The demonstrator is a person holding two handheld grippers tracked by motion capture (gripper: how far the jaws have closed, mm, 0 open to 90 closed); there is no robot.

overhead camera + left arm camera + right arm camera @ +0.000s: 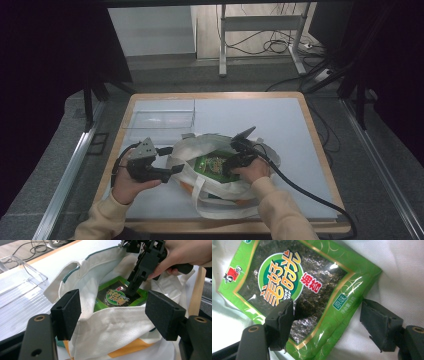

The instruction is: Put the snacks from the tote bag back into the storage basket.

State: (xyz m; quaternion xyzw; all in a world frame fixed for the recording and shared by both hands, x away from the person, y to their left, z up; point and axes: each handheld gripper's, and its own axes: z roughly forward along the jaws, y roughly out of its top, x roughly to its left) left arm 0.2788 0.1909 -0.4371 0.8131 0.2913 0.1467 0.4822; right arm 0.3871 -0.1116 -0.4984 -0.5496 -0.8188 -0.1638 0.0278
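Observation:
A white cloth tote bag (pixel 220 189) lies on the table with its mouth open. Inside it a green seaweed snack packet (pixel 212 164) lies flat. My right gripper (pixel 229 169) reaches down into the bag. In the right gripper view it (pixel 328 317) stands open over the packet (pixel 294 285), one pad above the packet's dark window and the other past its edge above the bag's cloth (pixel 402 270). My left gripper (pixel 176 169) is at the bag's left rim. In the left gripper view its jaws (pixel 113 312) are wide apart with the rim cloth (pixel 112 327) between them, and beyond lie the packet (pixel 116 296) and the right gripper (pixel 130 291).
A clear plastic tray (pixel 160 120) stands at the table's back left, just behind the bag. The table (pixel 280 115) has a pale top and a wooden border. A cable trails from the right gripper across the front right corner.

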